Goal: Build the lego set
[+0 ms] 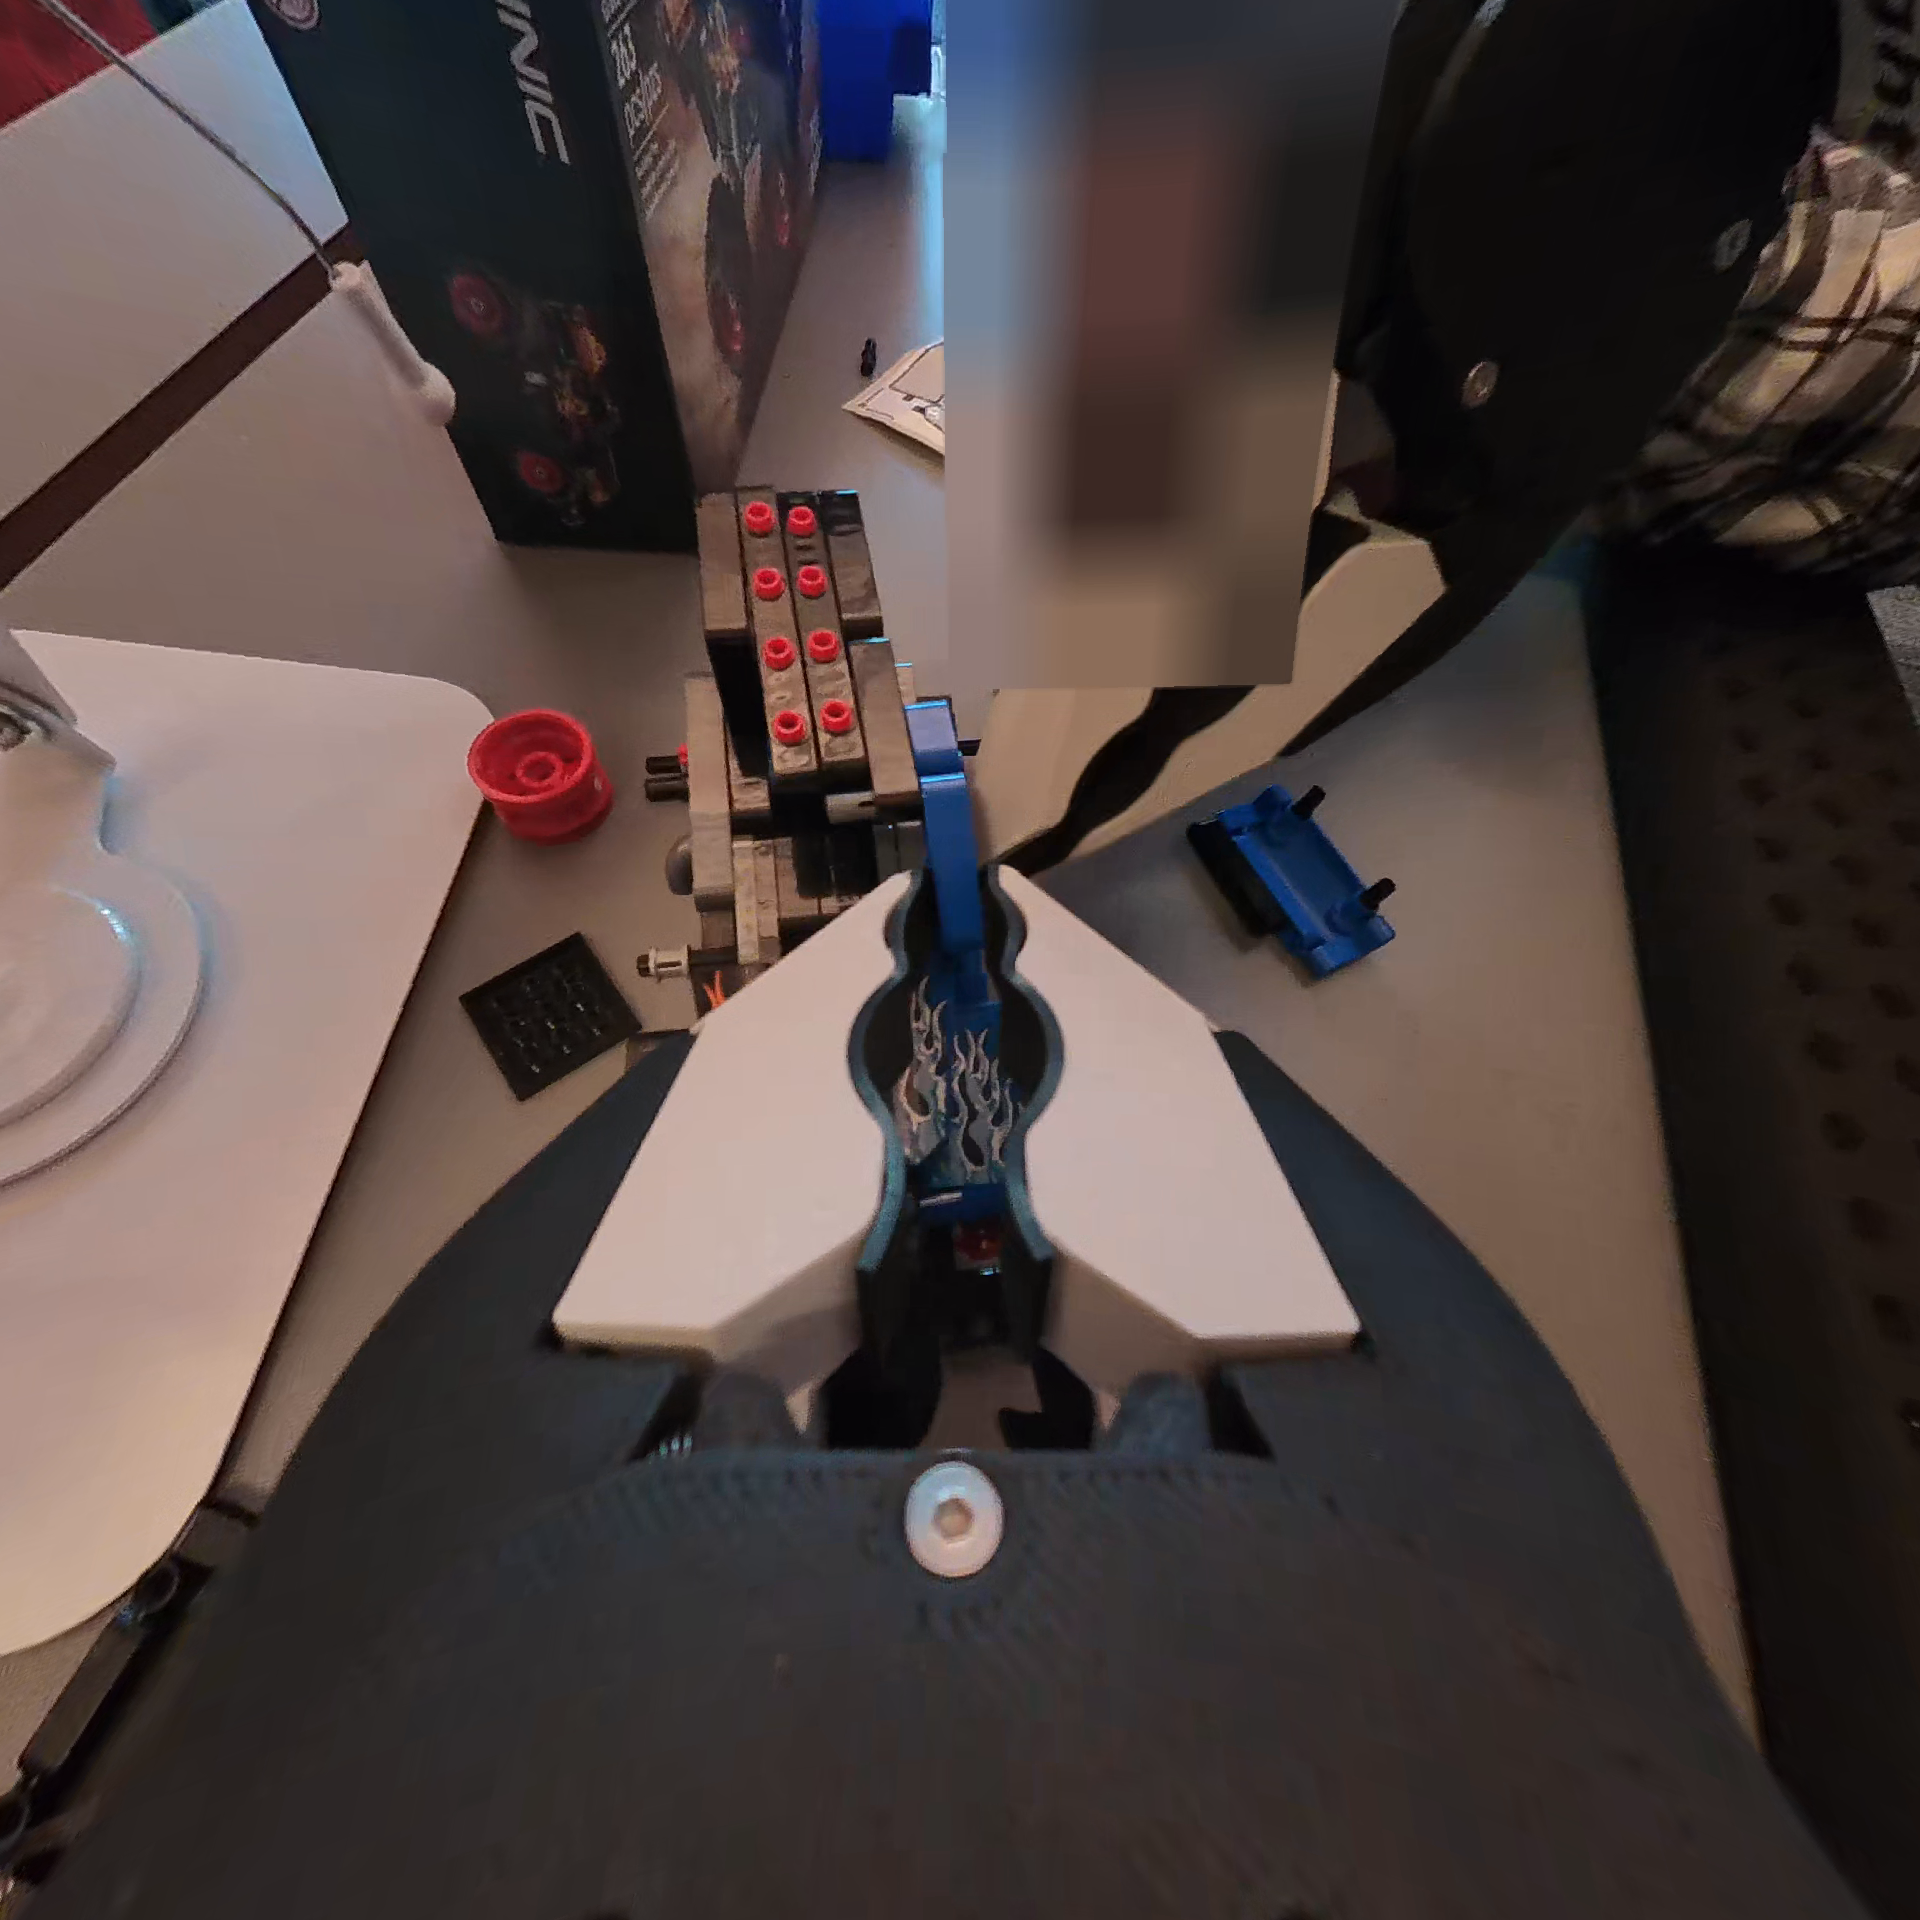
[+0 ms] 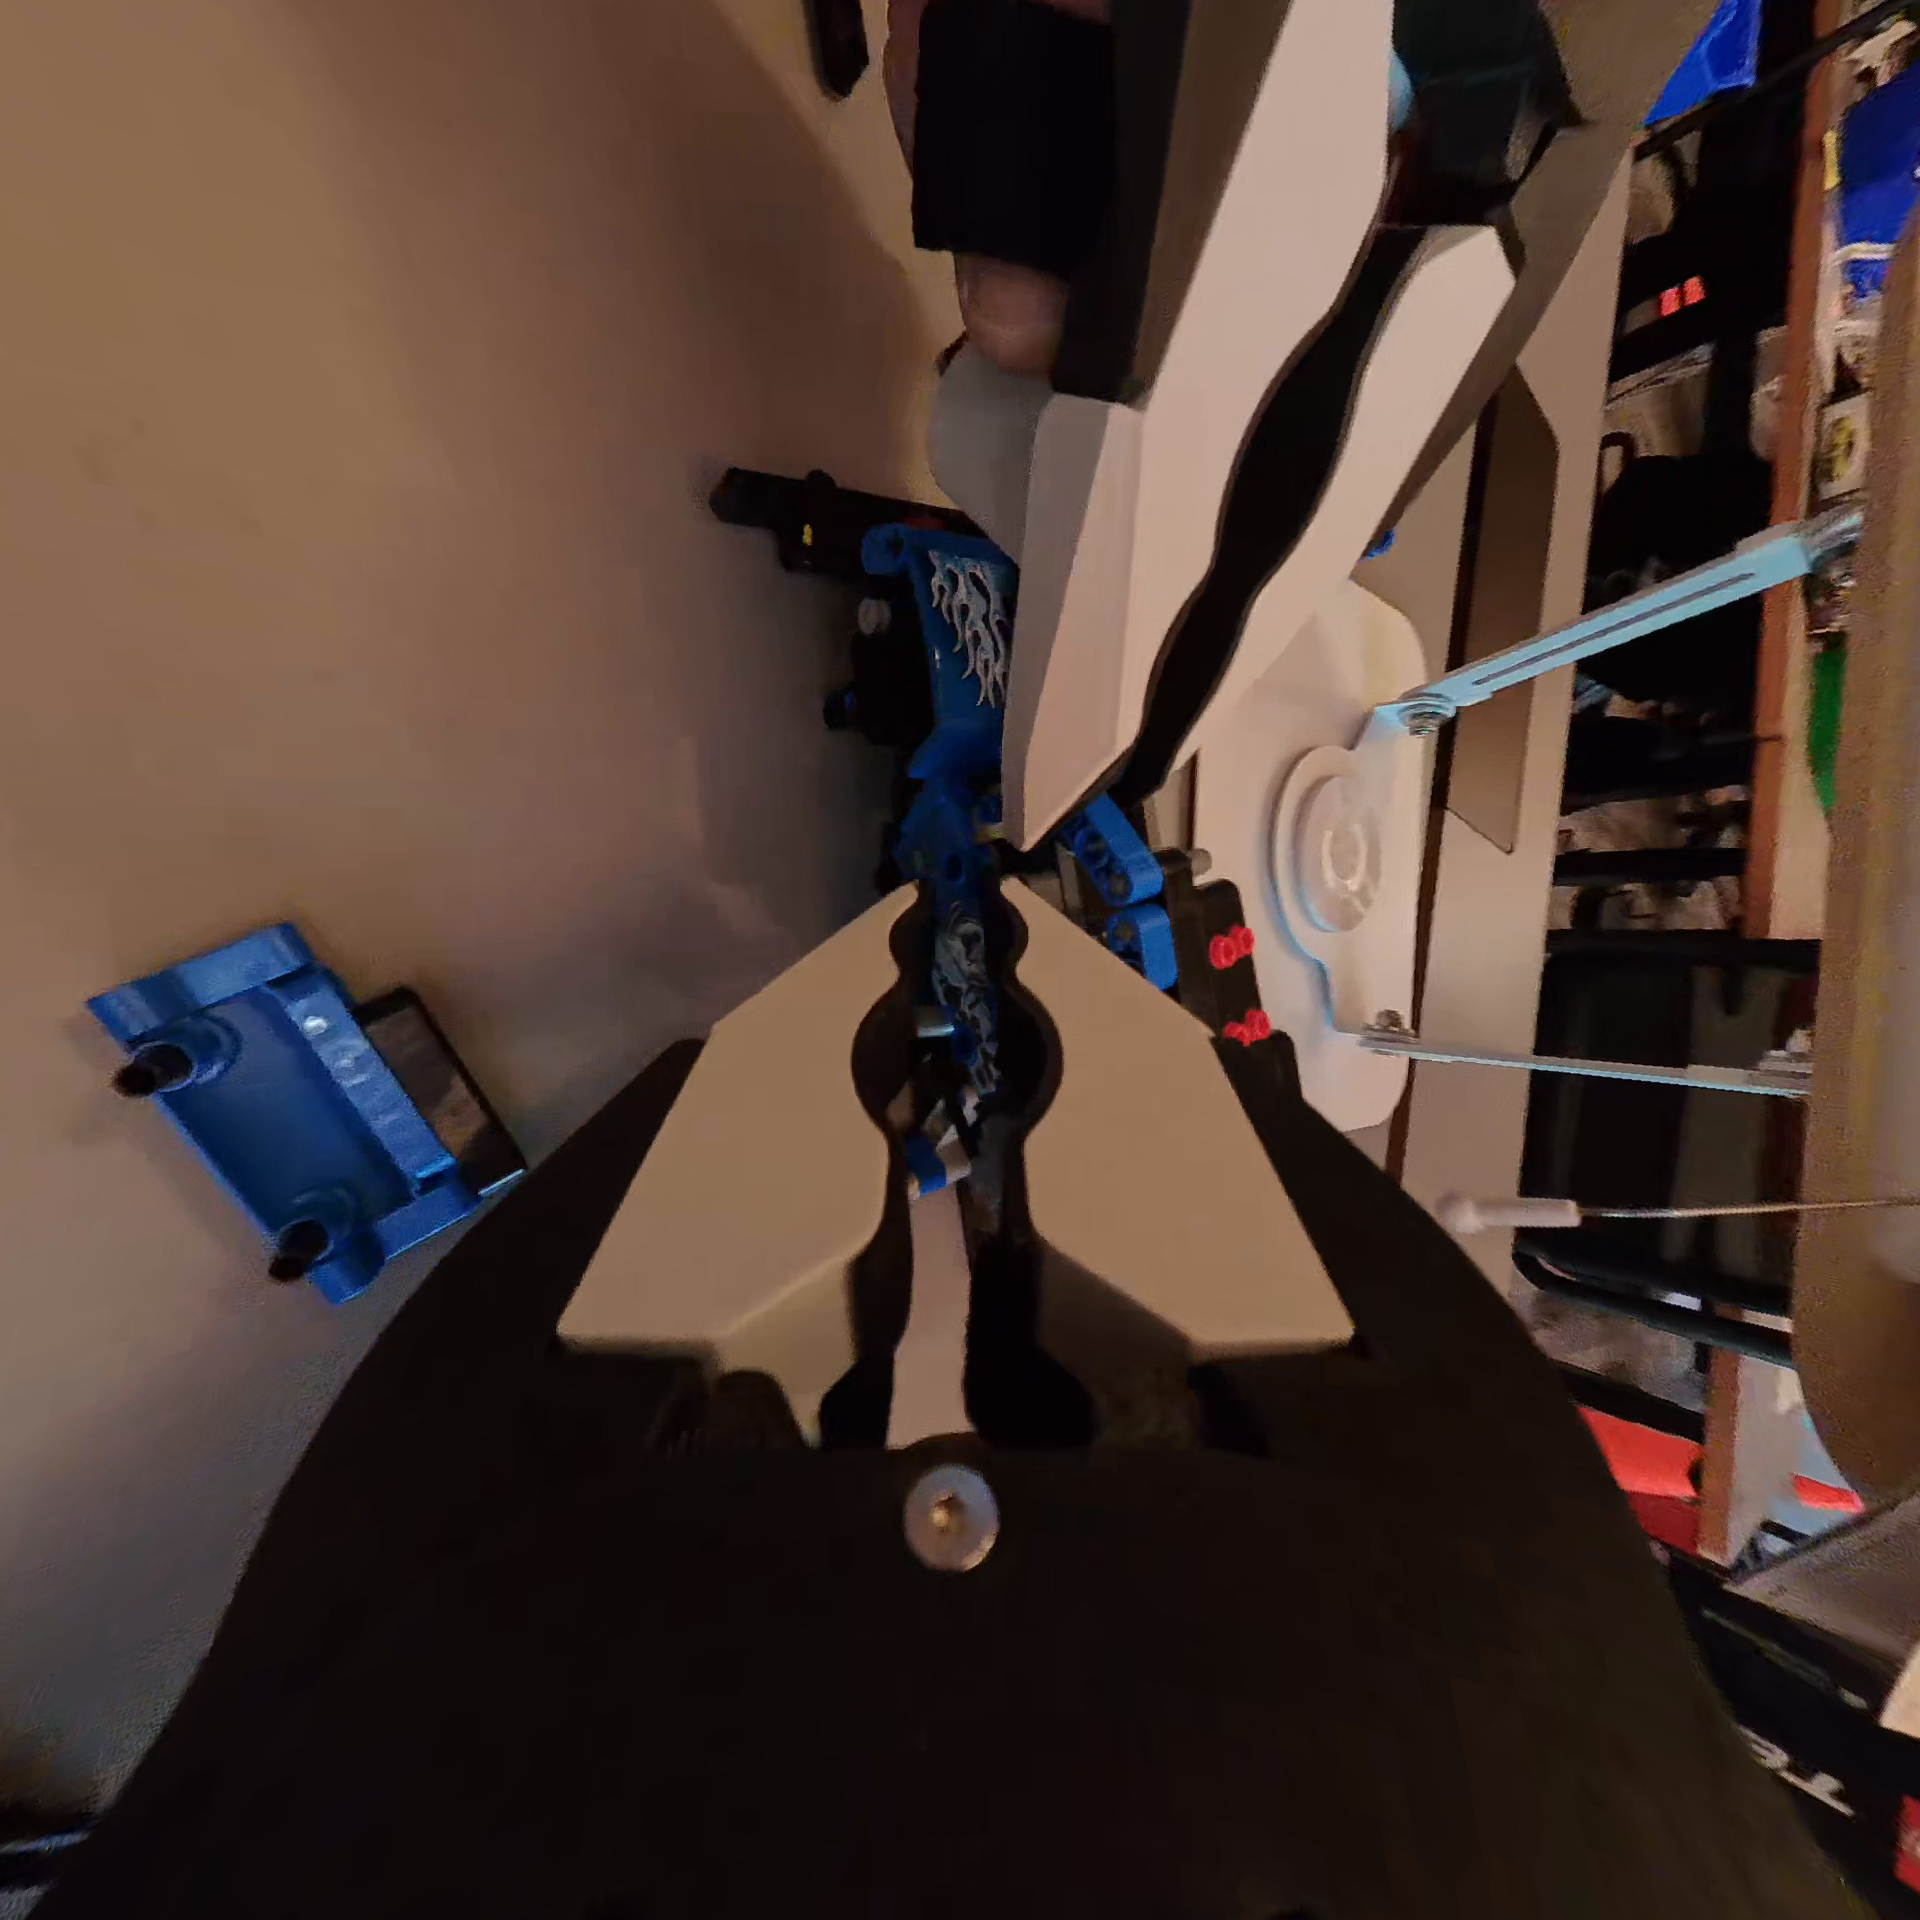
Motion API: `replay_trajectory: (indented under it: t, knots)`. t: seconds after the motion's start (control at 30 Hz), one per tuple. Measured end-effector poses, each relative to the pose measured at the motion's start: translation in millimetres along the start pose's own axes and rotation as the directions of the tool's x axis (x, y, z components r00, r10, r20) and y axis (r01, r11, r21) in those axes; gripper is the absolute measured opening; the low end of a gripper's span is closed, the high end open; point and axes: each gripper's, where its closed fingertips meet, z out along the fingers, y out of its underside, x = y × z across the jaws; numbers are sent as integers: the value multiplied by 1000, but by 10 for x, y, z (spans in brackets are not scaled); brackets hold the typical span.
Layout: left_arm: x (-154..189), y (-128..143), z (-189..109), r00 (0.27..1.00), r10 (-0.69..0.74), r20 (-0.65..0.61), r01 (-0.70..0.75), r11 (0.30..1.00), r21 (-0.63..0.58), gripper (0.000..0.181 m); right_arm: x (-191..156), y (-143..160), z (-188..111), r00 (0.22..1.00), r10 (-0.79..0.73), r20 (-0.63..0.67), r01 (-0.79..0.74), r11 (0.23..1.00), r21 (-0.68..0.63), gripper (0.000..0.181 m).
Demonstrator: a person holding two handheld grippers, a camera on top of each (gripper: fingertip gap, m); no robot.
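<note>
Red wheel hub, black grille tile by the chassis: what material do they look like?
Red wheel hub: looks like moulded hard plastic, slightly glossy, with soft highlights on the rim. Black grille tile: probably the same plastic, duller; its crisp square grid suggests moulding.

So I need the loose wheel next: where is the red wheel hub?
In the left wrist view the red wheel hub lies on the table, left of the black model, beside the white tray's corner.

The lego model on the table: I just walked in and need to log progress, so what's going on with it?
A person is working on the half-built model with two handheld tools. The left tool is shut on a blue flame-printed panel at the model's side; the right tool grips another blue flame-printed part. A red wheel hub, a black grille tile and a blue piece with black pins lie loose on the table.
</note>
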Motion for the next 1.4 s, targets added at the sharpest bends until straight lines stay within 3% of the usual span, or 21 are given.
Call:
replay_trajectory:
  t: [0.13,0.37,0.53,0.73,1.0,1.07,1.4]
  knots:
    - [-8,-11,-4,999,-30,-19,30,1000,7,7,30,5,-1,999,-23,-28,23,1000,-3,2]
    - [-111,-121,-45,972,-217,-89,221,975,36,7,17,-4,-8,989,-112,-96,109,994,-32,27]
    - [-66,-194,-104,905,-365,-218,380,924,33,7,113,-1,-60,968,-167,-187,163,986,-40,23]
    - [-115,-224,-128,825,-473,-309,504,863,25,7,123,-19,-64,953,-245,-178,236,969,-67,29]
    - [-189,-247,-120,784,-522,-335,561,828,23,7,178,45,-27,918,-351,-186,330,934,-134,30]
    - [-190,-239,-112,779,-526,-342,564,826,16,7,207,50,-12,909,-370,-193,346,927,-146,23]
    - [-207,-292,-159,764,-523,-378,576,817,34,7,289,-25,-73,938,-284,-199,274,959,-80,22]
